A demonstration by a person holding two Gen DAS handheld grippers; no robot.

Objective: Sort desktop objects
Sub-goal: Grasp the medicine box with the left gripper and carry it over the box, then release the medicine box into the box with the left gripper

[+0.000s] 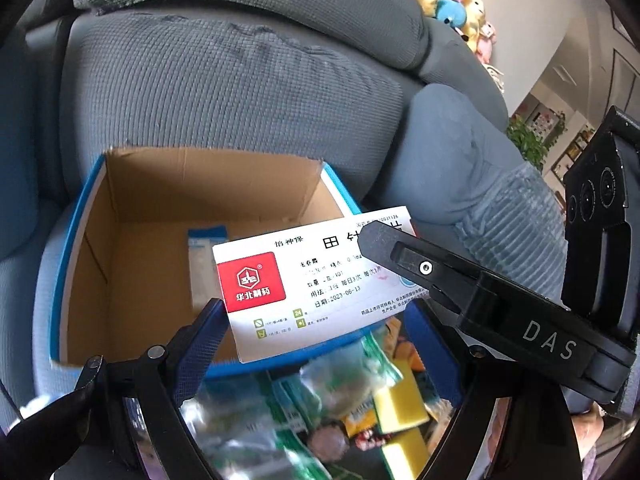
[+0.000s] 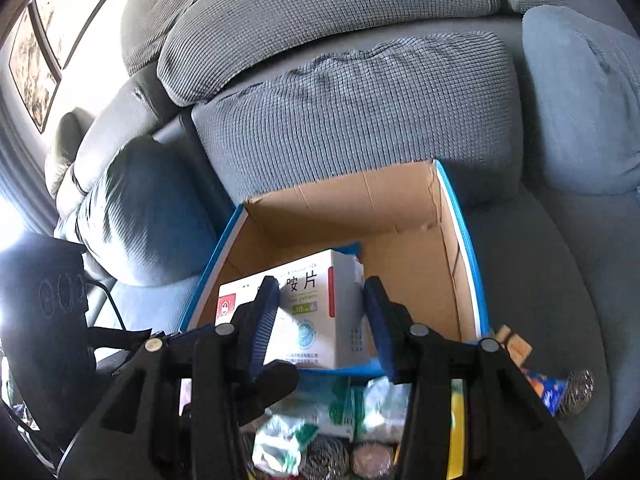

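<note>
A grey sofa [image 2: 360,112] fills the background, with a blue cushion [image 2: 580,100] at its right and a darker one [image 2: 148,216] at its left. On the seat stands an open cardboard box [image 1: 168,184] with blue outer walls; its brown inside is mostly free, and only one small blue-and-white packet [image 1: 206,264] lies flat on the floor of it near the middle. The medicine box [image 1: 312,280], white with a red logo square, is held above the near rim of the cardboard box, partly over the opening. Its long axis runs left to right across the near rim, slightly tilted, the red logo end toward the left and the printed face turned upward. The right claw [image 2: 320,320] grips the medicine box [image 2: 316,312] between its two blue pads, narrow enough to touch both sides. The left claw [image 1: 312,344] stands wide, its fingers spread below the medicine box; whether its left pad touches the box edge I cannot tell. Under both claws, in front of the cardboard box, lies a heap of small things: green-and-white packets [image 2: 320,412], a yellow sponge [image 1: 400,400] and steel scourers [image 2: 324,460]. Another scourer [image 2: 576,392] lies apart on the seat at the right, where the sofa is otherwise free.
</note>
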